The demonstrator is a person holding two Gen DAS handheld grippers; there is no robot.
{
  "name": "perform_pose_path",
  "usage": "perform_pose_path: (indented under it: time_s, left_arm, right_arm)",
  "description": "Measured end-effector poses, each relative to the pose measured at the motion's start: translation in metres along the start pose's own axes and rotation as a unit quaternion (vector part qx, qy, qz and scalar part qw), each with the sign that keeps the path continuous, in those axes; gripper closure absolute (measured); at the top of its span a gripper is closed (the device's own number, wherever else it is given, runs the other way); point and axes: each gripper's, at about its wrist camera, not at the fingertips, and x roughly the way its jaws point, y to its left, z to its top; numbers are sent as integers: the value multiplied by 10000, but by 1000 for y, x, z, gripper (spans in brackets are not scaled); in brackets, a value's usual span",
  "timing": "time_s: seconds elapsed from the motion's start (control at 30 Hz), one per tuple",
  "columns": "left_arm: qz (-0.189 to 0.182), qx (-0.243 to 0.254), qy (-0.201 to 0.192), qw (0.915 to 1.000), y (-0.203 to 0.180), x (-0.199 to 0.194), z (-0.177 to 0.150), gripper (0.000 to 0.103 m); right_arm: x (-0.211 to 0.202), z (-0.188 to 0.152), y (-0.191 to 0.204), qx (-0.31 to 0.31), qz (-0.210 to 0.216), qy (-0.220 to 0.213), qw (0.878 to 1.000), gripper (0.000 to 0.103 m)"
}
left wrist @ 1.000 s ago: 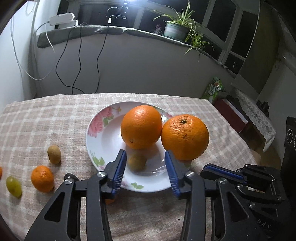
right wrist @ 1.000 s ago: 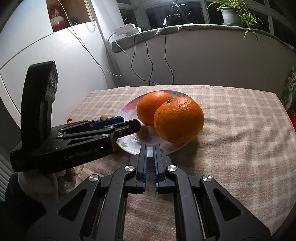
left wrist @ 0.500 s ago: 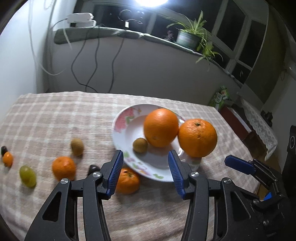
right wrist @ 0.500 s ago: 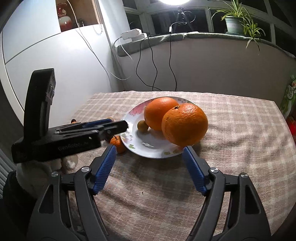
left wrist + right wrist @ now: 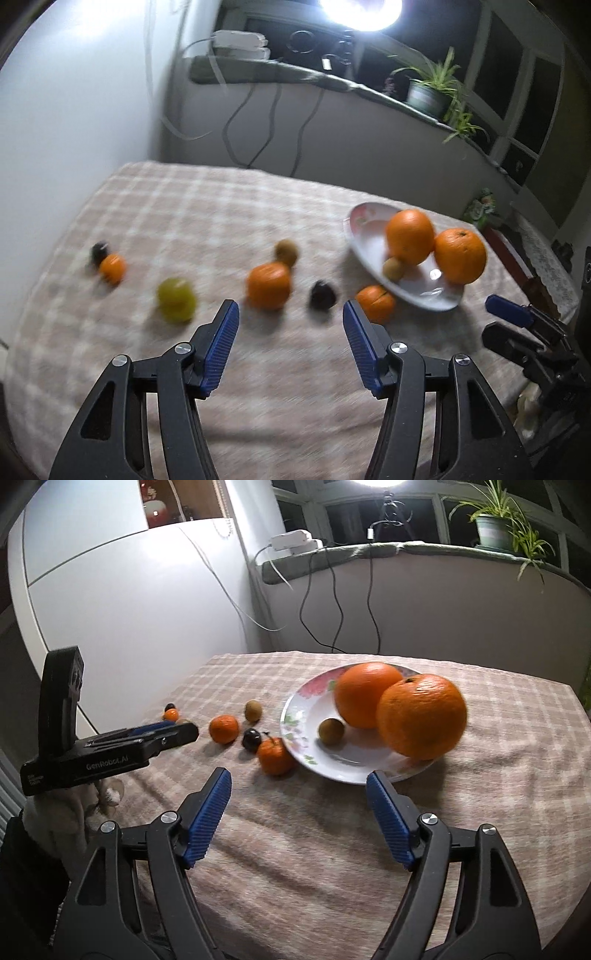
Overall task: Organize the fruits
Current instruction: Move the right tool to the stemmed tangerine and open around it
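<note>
With both my left gripper and right gripper spread wide and empty, I judge I am choosing the next loose fruit, probably the mandarin lying left of the plate, which needs a careful descent.

Both views are dim indoor scenes lit by one strong lamp above the windowsill, blown out to white glare. The left wrist view is heavily motion-blurred: tablecloth checks and loose fruit smear. The right wrist view is sharper, with slight blur on the near orange. Fruit casts soft shadows toward the camera. Fisheye curvature bends walls; corners vignette black.
</note>
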Motion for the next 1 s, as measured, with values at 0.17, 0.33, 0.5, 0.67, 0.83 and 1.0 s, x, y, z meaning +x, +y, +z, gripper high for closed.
perform_pose_path:
  time_s: [0.17, 0.33, 0.5, 0.67, 0.83, 1.0]
  left_arm:
    - [30, -434, 42, 9990, 30, -3, -8, 45]
    - [-58, -416, 70, 9991, 34, 2, -4, 49]
    - [-205, -222, 133, 9995, 26, 14, 3, 55]
    - [-253, -133, 223, 9993, 20, 32, 10, 59]
    - [-232, -41, 275, 9993, 17, 44, 14, 59]
    - [-205, -3, 314, 9993, 21, 51, 18, 59]
  right_arm:
    - [11, -6, 23, -226, 89, 161, 9996, 25]
    - [30, -7, 35, -310, 38, 407, 9987, 25]
    - [50, -4, 31, -10, 17, 611, 9981, 36]
    - [69, 0, 26, 300, -62, 759, 9966, 44]
    - [80, 4, 28, 354, -174, 802, 9960, 44]
    - [94, 9, 30, 432, -294, 903, 9945, 44]
